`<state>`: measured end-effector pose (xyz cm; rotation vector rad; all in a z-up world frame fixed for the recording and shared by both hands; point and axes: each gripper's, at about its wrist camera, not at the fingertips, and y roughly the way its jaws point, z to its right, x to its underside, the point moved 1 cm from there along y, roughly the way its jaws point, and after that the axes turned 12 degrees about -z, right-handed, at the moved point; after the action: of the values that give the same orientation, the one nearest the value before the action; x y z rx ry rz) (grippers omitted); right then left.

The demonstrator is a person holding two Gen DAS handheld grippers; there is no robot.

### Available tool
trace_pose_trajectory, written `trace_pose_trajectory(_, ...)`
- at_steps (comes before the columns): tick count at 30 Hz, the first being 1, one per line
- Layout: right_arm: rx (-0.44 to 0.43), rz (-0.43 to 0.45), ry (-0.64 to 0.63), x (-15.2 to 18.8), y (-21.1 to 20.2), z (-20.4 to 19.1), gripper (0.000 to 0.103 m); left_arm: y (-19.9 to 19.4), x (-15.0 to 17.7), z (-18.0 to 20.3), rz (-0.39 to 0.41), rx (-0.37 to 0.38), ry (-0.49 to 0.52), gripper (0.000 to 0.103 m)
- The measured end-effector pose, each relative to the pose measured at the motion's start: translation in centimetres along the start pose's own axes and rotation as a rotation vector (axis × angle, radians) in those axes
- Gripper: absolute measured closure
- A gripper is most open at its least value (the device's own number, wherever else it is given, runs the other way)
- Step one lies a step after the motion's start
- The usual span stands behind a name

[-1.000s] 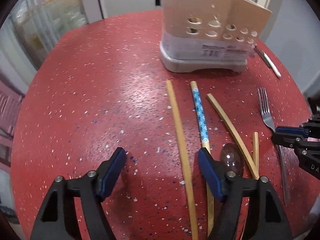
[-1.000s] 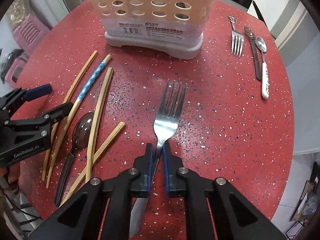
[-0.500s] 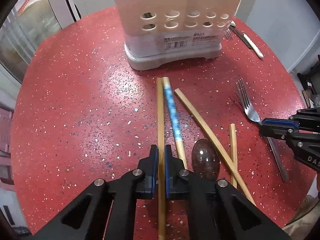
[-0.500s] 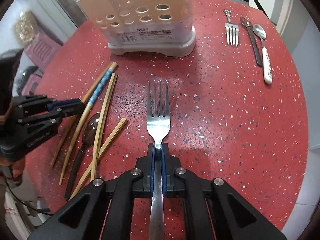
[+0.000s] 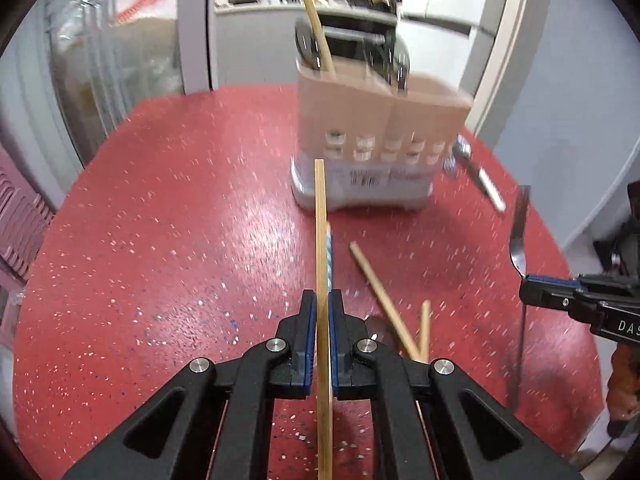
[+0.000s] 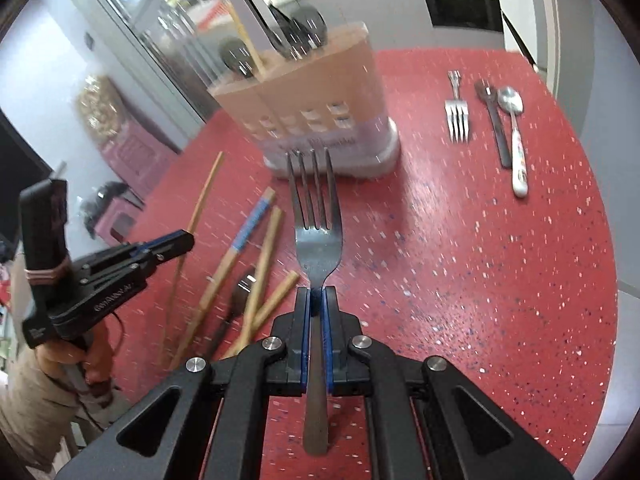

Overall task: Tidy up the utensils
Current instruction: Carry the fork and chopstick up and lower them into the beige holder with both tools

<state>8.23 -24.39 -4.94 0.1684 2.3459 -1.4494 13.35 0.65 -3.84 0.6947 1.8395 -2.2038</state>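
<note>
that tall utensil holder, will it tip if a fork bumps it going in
Probably not easily: the utensil holder sits on a wider grey base and already holds spoons. It looks like light plastic, though, so a hard knock near its tall rim might slide or rock it.

Left gripper (image 5: 323,312): jaws closed on a plain wooden chopstick (image 5: 321,216), which runs forward between the blue pads; the tool points steeply downward. In the right wrist view the same gripper appears at the left edge, carried by a hand (image 6: 66,360) emerging from a beige sleeve (image 6: 28,412). Right gripper (image 6: 318,300): jaws clamped on the neck of a steel fork (image 6: 318,236), tines forward, handle trailing back between the fingers; likewise angled downward.
</note>
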Motion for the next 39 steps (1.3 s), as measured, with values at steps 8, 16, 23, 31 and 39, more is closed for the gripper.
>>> trace_pose_trajectory(8, -0.04, 0.139, -0.053, -2.0, -3.0, -3.1, 0.101, -4.3, -0.8, -0.4, 0.135, 0.037, -0.062, 0.072)
trace_pose_trajectory(16, -0.05, 0.203, -0.055, -4.0, -4.1, -4.3, 0.101, -7.0, -1.8, -0.5, 0.211, 0.031, -0.081, 0.072)
trace_pose_trajectory(23, -0.041, 0.273, -0.094, -6.6, -6.9, -5.4, 0.101, -8.8, -4.3, -0.9, 0.313, 0.048, -0.13, 0.072)
trace_pose_trajectory(31, -0.021, 0.351, -0.128, -10.8, -9.7, -6.2, 0.101, -10.3, -10.3, -1.4, 0.451, 0.085, -0.168, 0.072)
trace_pose_trajectory(39, -0.008, 0.396, -0.153, -15.6, -10.7, -6.3, 0.101, -9.3, -16.0, -1.7, 0.565, 0.113, -0.219, 0.072)
